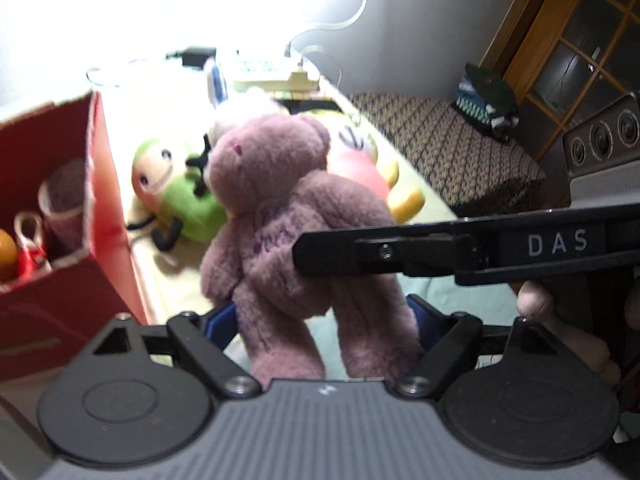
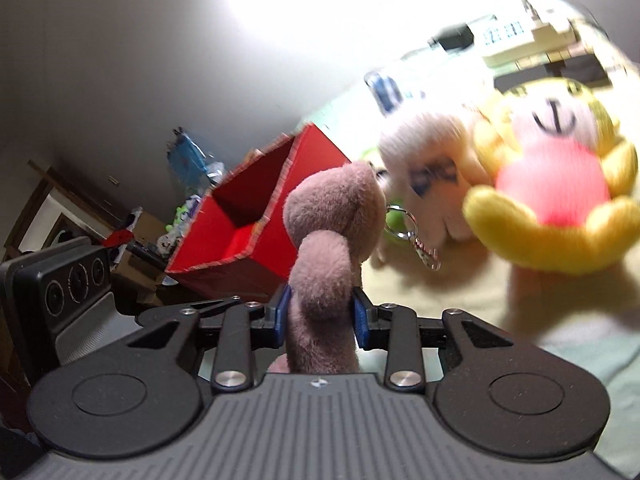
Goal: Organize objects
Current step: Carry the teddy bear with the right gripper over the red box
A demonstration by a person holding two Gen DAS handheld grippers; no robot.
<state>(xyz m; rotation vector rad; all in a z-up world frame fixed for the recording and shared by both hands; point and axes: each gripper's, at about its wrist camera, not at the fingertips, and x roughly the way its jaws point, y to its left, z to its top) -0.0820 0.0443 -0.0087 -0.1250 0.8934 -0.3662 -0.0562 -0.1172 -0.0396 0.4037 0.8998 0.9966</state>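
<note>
I see a mauve teddy bear (image 1: pixel 288 216) held up off the table between both of my tools. My left gripper (image 1: pixel 326 320) has its blue pads at either side of the bear's two legs and pinches them together. In the left wrist view the finger of my right gripper (image 1: pixel 460 250) comes in from the right edge, black with the letters DAS on it, and lies across the bear's middle; a person's fingers (image 1: pixel 534 300) show just under it. In the right wrist view my right gripper (image 2: pixel 320 316) is closed on one plush limb of the same bear (image 2: pixel 332 220), the blue pads pressing it from both sides, and the bear's head rises just above them. To the left of the bear stands an open red box (image 1: pixel 108 184) with a few small things inside it, blurred and hard to name. Behind the bear, lying on the pale table cover (image 1: pixel 460 292), are a green plush doll (image 1: pixel 176 188), a yellow plush with a pink belly (image 2: pixel 556 188) and a white plush (image 2: pixel 424 160). A metal key ring (image 2: pixel 420 240) hangs by the white plush.
</note>
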